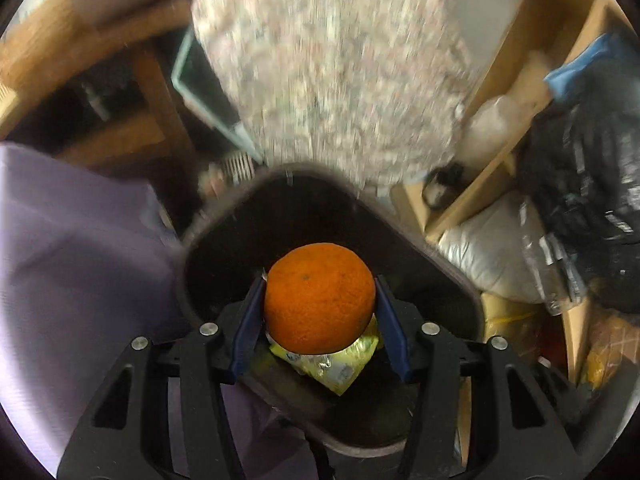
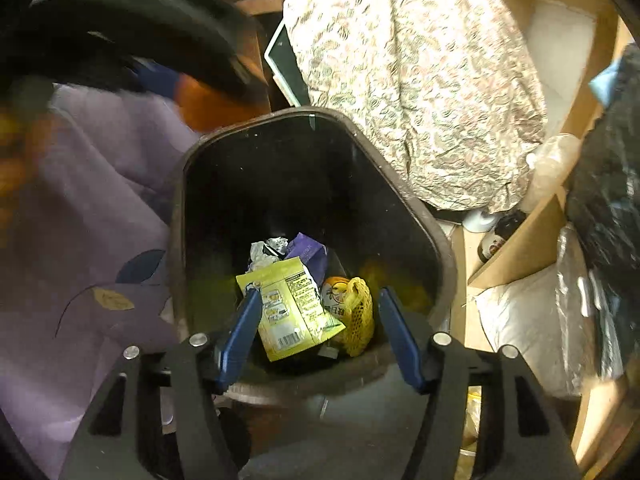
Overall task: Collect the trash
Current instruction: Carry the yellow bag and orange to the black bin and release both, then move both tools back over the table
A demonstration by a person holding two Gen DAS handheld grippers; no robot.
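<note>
My left gripper (image 1: 320, 280) is shut on a round orange (image 1: 318, 300), its blue pads pressed on both sides, right above the open dark trash bin (image 1: 188, 248). A yellow wrapper (image 1: 332, 364) shows in the bin under the fruit. In the right wrist view my right gripper (image 2: 320, 292) stands open over the same bin (image 2: 180, 184), nothing between its fingers. Down in the bin lie a yellow wrapper (image 2: 292, 304), a yellow net bag (image 2: 358, 316), a purple packet (image 2: 306, 248) and crumpled foil (image 2: 266, 250). The orange (image 2: 204, 106) appears blurred at upper left.
A purple cloth (image 2: 80, 200) borders the bin's left side. Patterned fabric (image 2: 420, 80) bulges behind it. To the right stand a wooden shelf (image 2: 520, 248), a white bag (image 2: 532, 312) and a black plastic bag (image 2: 604, 184).
</note>
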